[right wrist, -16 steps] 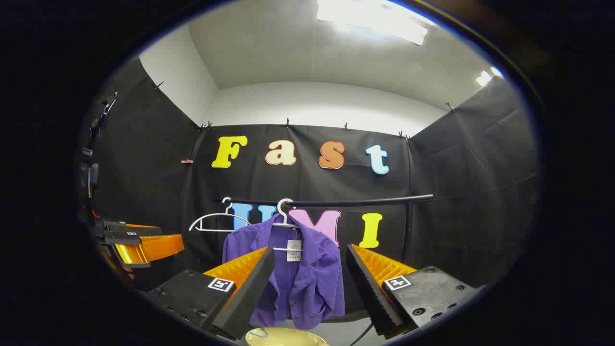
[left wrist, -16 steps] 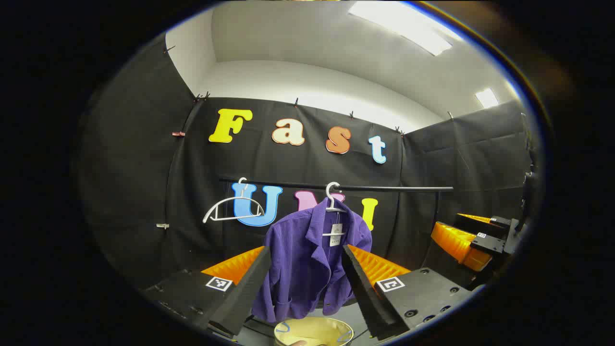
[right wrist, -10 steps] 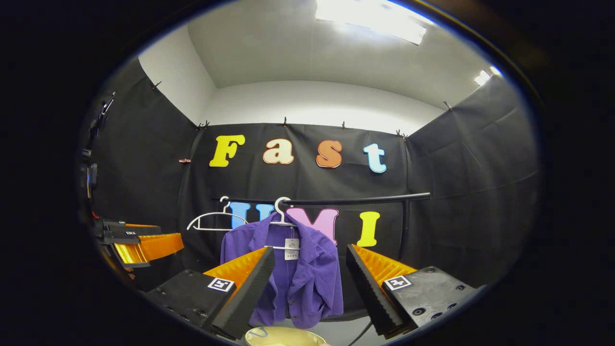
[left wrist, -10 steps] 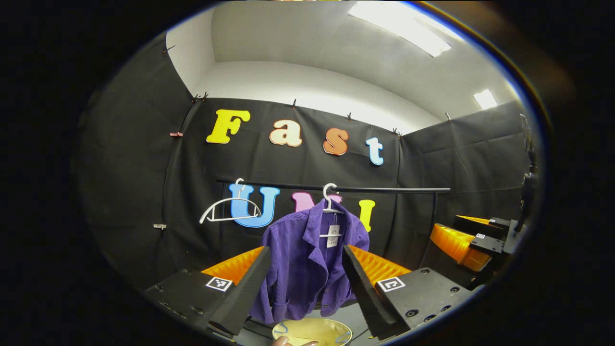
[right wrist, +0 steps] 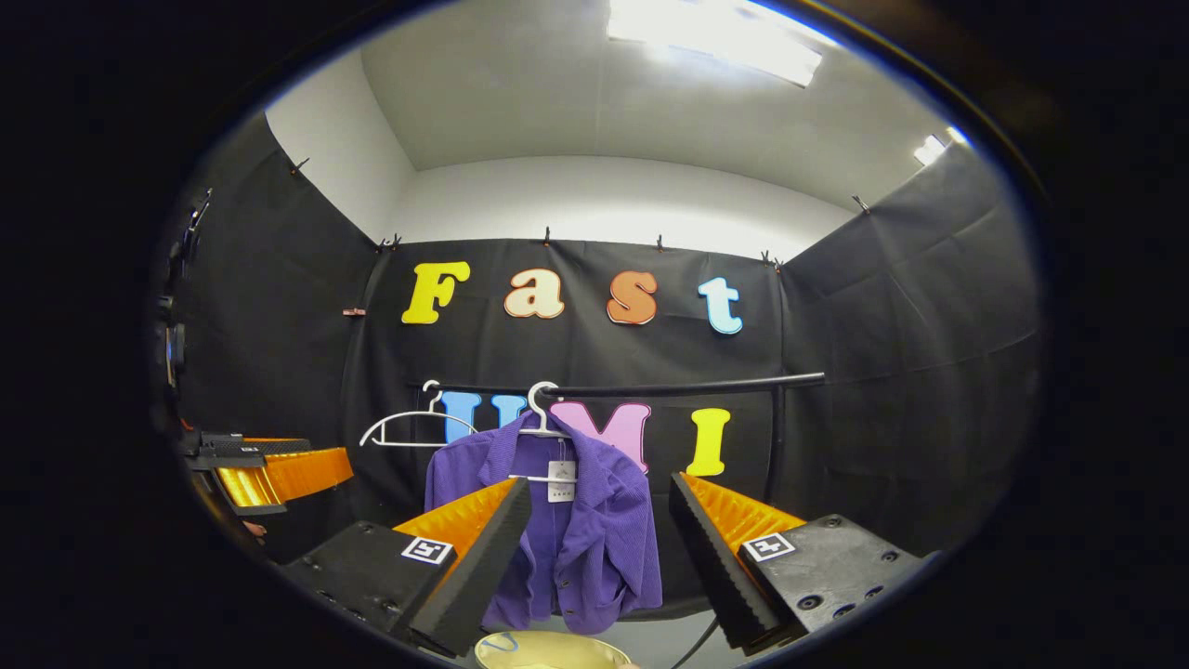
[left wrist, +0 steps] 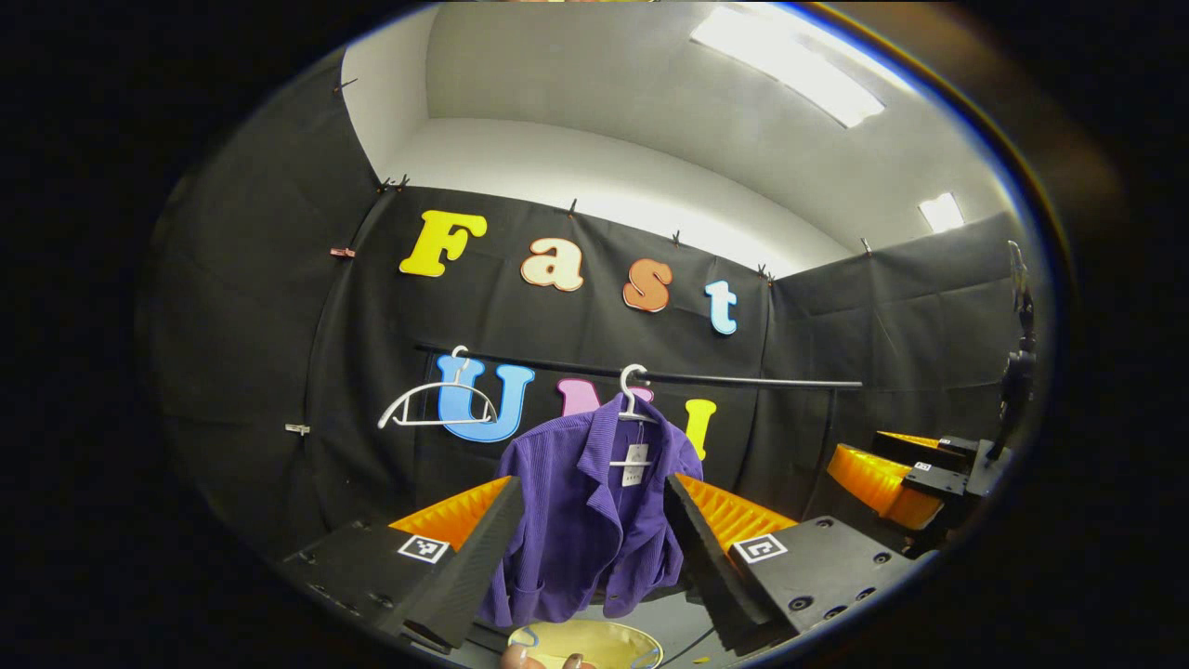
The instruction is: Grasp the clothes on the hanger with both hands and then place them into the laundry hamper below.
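A purple ribbed jacket (left wrist: pixel 590 516) (right wrist: pixel 594 520) hangs on a white hanger (left wrist: pixel 633 409) (right wrist: pixel 541 423) from a black rail (left wrist: pixel 743 379) (right wrist: pixel 669 388). Below it is the pale yellow rim of the laundry hamper (left wrist: pixel 585 643) (right wrist: pixel 548 650). My left gripper (left wrist: pixel 585 557) is open, some way in front of the jacket, which shows between its fingers. My right gripper (right wrist: pixel 599 557) is open too, also short of the jacket. The right gripper (left wrist: pixel 906 469) appears at the far right of the left gripper view, the left gripper (right wrist: pixel 260 465) at the far left of the right gripper view.
An empty white hanger (left wrist: pixel 437 409) (right wrist: pixel 413 429) hangs on the rail left of the jacket. The rail's upright post (right wrist: pixel 773 446) stands to the right. Black cloth walls close the booth on three sides. A person's fingertips (left wrist: pixel 539 660) show at the hamper's near edge.
The left gripper view has tilted a little, so the jacket sits slightly lower and farther left in it. The right gripper view has barely shifted. Both grippers stay open.
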A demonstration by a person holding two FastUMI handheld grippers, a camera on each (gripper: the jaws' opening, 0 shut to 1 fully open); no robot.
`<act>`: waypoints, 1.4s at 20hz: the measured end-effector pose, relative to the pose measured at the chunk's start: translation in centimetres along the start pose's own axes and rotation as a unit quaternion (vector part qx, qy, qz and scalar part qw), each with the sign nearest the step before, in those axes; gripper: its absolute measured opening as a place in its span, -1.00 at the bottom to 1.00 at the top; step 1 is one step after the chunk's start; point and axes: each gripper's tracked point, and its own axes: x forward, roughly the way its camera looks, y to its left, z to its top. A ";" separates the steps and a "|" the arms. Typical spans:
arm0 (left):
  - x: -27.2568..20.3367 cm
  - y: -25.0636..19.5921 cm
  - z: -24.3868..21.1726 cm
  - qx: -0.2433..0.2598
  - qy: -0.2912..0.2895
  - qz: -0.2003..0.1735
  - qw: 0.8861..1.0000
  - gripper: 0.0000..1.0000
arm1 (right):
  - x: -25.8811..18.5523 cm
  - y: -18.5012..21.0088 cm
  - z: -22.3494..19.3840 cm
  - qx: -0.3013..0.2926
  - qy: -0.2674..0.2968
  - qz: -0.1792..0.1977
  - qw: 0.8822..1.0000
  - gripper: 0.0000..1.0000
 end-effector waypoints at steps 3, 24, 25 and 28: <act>0.0 0.1 -0.4 -0.004 0.009 -0.007 1.000 0.91 | -0.3 0.2 0.1 -0.006 0.000 -0.002 1.000 0.94; 1.8 3.3 -3.7 -0.038 0.069 -0.072 0.994 0.86 | -1.0 3.7 -1.6 -0.032 0.023 -0.059 0.997 0.90; 2.3 3.3 -4.0 -0.038 0.074 -0.073 0.994 0.86 | -0.6 3.6 -1.9 -0.032 0.024 -0.060 0.997 0.94; 4.2 3.1 -5.4 -0.035 0.084 -0.070 0.993 0.83 | 1.4 3.2 -3.3 -0.030 0.030 -0.056 0.998 0.94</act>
